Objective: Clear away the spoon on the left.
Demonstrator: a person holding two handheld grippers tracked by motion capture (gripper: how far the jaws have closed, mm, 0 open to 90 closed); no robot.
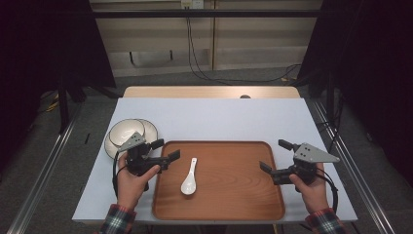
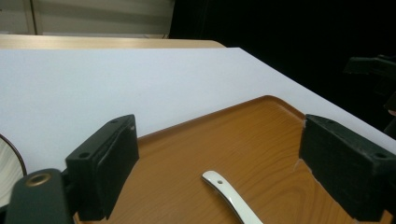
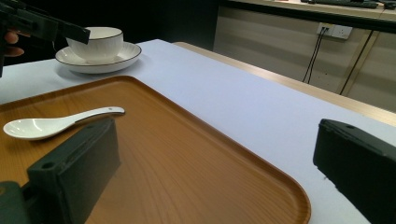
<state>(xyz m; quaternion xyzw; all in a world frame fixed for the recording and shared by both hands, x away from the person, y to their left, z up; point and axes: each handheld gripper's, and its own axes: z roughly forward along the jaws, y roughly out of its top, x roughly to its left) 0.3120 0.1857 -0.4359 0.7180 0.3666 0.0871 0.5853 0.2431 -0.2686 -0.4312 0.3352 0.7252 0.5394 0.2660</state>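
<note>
**Spoon on the tray, bowl and saucer not yet moved**

A white spoon (image 1: 189,178) is seen lying flat on the wooden tray (image 1: 234,202), left of its middle, with the handle pointing away from the person. The left tool (image 1: 164,151) is held just over the tray's left edge, close to the spoon's handle; its jaws are spread wide, with nothing between them, and the handle tip (image 2: 212,177) lies on the wood below the gap. The spoon is therefore judged to be set down and released.

A white bowl (image 1: 126,131) is stacked on a saucer (image 1: 149,127) on the white bench (image 1: 219,117), just beyond the tray's left corner and beside the left tool. Neither piece is touched. These are judged to be what is left, if they are meant for the tray too.

The right tool (image 1: 275,156) is held over the tray's right edge, its jaws also wide and empty, well apart from the spoon.
</note>
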